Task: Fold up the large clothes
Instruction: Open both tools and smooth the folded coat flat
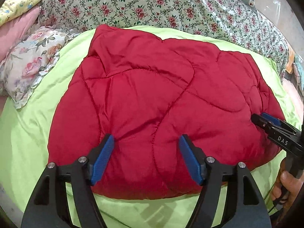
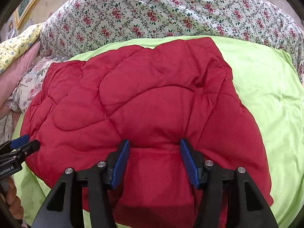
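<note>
A red quilted padded garment (image 1: 152, 102) lies folded into a thick bundle on a lime green sheet (image 1: 28, 142); it also fills the right wrist view (image 2: 144, 114). My left gripper (image 1: 146, 142) is open, its blue pads pressed against the garment's near edge. My right gripper (image 2: 154, 146) is open too, its pads set on either side of a puffed fold of the near edge. The right gripper also shows from the side at the garment's right end (image 1: 266, 119). The left gripper shows at the garment's left end (image 2: 24, 144).
A bedspread with a small red flower print (image 1: 152, 5) lies bunched behind the green sheet. A pale floral pillow (image 1: 28, 66), pink cloth (image 1: 15, 32) and a yellow printed cloth (image 1: 20, 1) lie at the left. A gold picture frame (image 2: 28, 9) hangs at far left.
</note>
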`<state>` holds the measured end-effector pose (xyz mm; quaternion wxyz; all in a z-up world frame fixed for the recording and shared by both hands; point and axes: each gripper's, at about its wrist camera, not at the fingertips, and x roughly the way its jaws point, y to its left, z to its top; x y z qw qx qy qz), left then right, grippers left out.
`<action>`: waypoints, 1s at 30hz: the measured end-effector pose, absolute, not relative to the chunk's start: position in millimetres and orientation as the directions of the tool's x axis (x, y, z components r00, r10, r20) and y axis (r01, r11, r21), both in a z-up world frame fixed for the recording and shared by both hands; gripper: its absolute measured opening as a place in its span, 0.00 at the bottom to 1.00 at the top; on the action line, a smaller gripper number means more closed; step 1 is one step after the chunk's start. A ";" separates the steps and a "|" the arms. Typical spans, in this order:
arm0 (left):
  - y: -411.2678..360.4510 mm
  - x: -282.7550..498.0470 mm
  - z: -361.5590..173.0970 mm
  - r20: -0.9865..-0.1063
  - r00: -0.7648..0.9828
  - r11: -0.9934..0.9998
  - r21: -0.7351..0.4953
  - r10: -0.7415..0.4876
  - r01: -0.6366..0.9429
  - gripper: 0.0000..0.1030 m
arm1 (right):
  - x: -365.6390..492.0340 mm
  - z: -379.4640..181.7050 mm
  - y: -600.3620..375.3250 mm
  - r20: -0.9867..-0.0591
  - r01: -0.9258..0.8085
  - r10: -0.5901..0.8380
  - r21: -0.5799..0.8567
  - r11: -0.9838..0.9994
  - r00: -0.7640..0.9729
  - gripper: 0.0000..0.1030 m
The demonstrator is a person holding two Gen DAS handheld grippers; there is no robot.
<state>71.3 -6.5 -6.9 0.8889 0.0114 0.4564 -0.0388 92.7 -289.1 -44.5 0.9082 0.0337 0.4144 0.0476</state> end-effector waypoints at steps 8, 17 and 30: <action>-7.3 73.2 -9.2 -0.813 0.580 0.997 -0.012 -0.057 0.082 0.73 | 86.0 -33.8 -288.0 -0.736 -0.050 0.119 0.115 0.992 0.667 0.56; -0.5 89.8 -2.0 -0.814 0.574 0.996 -0.059 -0.089 0.071 0.74 | 90.5 -13.6 -273.8 -0.712 -0.113 0.157 0.109 0.988 0.684 0.58; 9.3 133.2 -6.2 -0.824 0.559 0.996 -0.077 -0.090 0.047 0.74 | 137.7 -28.6 -281.0 -0.767 -0.075 0.100 0.067 0.995 0.634 0.59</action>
